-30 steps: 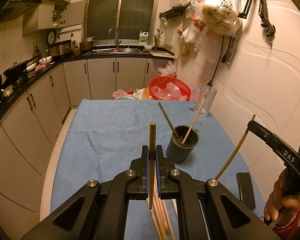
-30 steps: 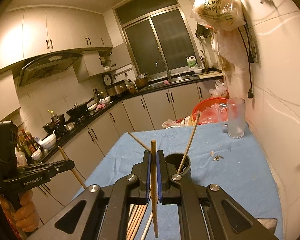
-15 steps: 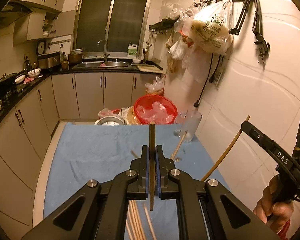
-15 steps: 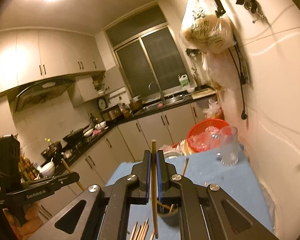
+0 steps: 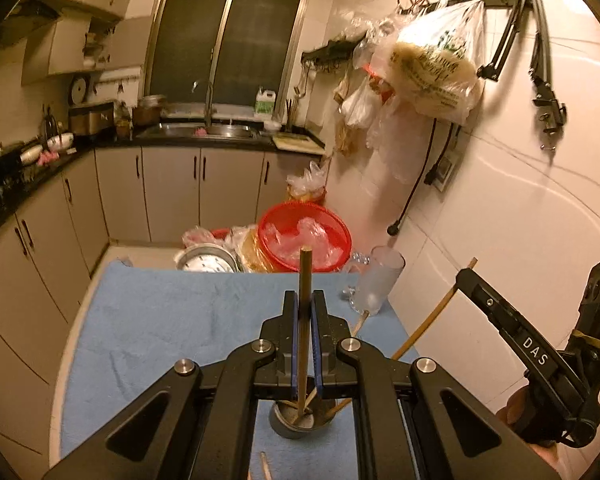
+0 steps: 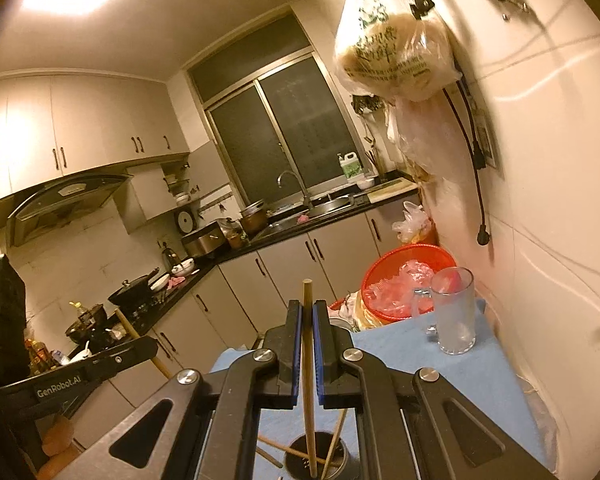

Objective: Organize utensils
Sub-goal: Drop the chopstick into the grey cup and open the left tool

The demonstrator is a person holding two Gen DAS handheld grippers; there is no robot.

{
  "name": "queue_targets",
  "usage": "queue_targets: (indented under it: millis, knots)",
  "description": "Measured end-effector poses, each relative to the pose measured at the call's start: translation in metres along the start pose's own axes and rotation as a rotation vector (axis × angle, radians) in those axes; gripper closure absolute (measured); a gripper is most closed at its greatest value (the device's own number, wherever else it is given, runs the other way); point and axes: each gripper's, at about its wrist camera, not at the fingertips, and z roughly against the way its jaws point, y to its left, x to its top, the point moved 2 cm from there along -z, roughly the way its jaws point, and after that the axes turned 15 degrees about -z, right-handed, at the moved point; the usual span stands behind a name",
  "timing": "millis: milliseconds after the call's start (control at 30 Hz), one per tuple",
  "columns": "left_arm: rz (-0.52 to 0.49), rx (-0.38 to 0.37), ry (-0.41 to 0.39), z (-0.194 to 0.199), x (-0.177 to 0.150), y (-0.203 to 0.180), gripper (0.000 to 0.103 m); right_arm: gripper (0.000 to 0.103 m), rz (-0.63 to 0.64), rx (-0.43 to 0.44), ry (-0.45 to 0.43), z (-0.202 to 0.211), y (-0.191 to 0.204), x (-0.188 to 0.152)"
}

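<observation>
The left wrist view shows most of the blue cloth (image 5: 172, 320) on the table, from its left edge by the floor strip and cabinets (image 5: 168, 196) to the wall at right. The left gripper (image 5: 305, 344) has its fingers pressed on a dark chopstick (image 5: 305, 280), held upright; its lower end sits over the mouth of the cup (image 5: 300, 424), which stands on the cloth just below the jaws with other sticks leaning in it. At the bottom edge, loose stick ends (image 5: 266, 468) lie on the cloth. Right of the jaws a glass mug (image 5: 376, 284) stands at the far right corner of the cloth, near the wall. Farther right, the other gripper enters with a pale stick (image 5: 436, 316) slanting up from it, close to the wall.

The right wrist view shows little cloth but more of the room: hood, stove with pans (image 6: 132, 292), and the left gripper low at the left edge with a hand (image 6: 56, 440) under it. The right gripper (image 6: 307, 344) pinches a light chopstick (image 6: 308, 360), its lower tip reaching into the cup (image 6: 316, 460), where three other sticks cross. The mug (image 6: 454, 312) stands to the right by the wall, a red basket (image 6: 404, 280) beyond the table's far edge. The cloth left of the cup is open; the right side is hemmed by the wall.
</observation>
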Motion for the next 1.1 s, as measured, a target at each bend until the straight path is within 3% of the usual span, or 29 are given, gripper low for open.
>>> queue_targets:
  millis: [233,600,700,833,1100]
  knots:
    - [0.009,-0.009,0.094,-0.041,-0.027,0.004,0.097,0.097,-0.047,-0.023,0.078,-0.034,-0.025,-0.016]
    - [0.011,-0.019,0.145,-0.053,-0.052,0.006,0.097,0.095,-0.07,-0.055,0.201,-0.06,-0.046,-0.053]
    - [0.01,-0.025,0.144,-0.049,-0.052,0.006,0.095,0.094,-0.063,-0.063,0.218,-0.059,-0.048,-0.055]
    - [0.006,-0.029,0.121,-0.037,-0.051,0.006,0.08,0.094,-0.059,-0.06,0.204,-0.048,-0.044,-0.052]
    - [-0.003,-0.014,0.069,0.013,-0.071,0.009,0.08,0.092,-0.076,0.001,0.214,-0.004,-0.038,-0.066]
